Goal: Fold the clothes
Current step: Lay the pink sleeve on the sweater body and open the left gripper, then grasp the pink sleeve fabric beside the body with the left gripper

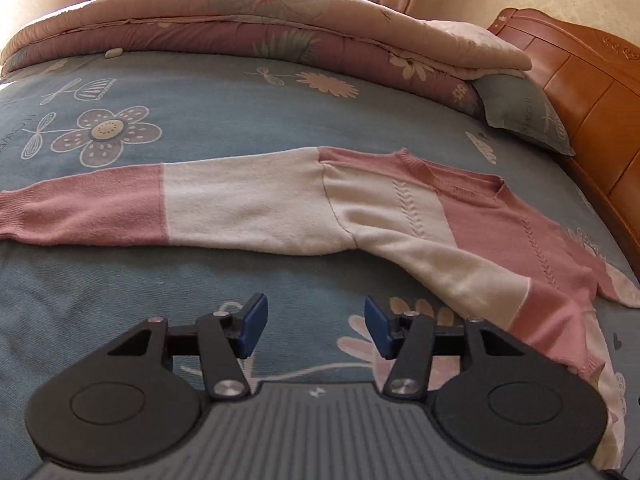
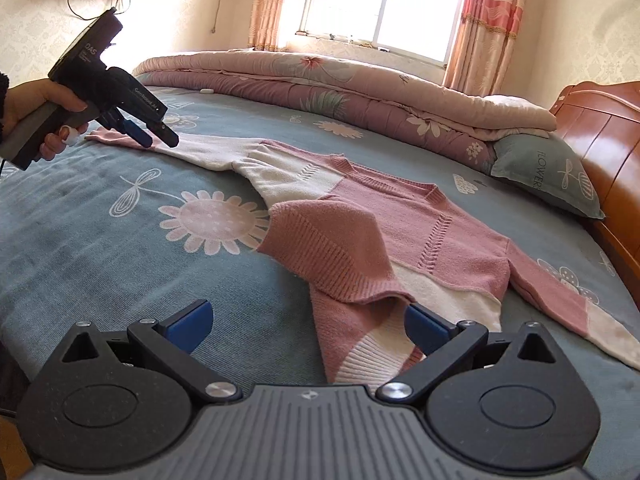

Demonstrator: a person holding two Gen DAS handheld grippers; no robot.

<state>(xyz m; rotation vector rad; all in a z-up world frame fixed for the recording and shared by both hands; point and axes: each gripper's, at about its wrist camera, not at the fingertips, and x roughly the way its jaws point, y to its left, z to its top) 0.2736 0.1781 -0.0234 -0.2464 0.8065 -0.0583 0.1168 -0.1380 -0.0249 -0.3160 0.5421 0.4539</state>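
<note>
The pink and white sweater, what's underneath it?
The sweater lies on a blue-grey flowered bedsheet that shows all around it. Its bottom corner is flipped over onto its own front. Whatever sheet pattern lies directly beneath the sweater is covered and cannot be seen.

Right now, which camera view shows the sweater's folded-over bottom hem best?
The right wrist view. There the hem of the sweater lies near and whole, flipped up over the body. In the left wrist view the sweater shows mainly its outstretched sleeve; its bottom runs to the right edge, and no fold can be made out there.
</note>
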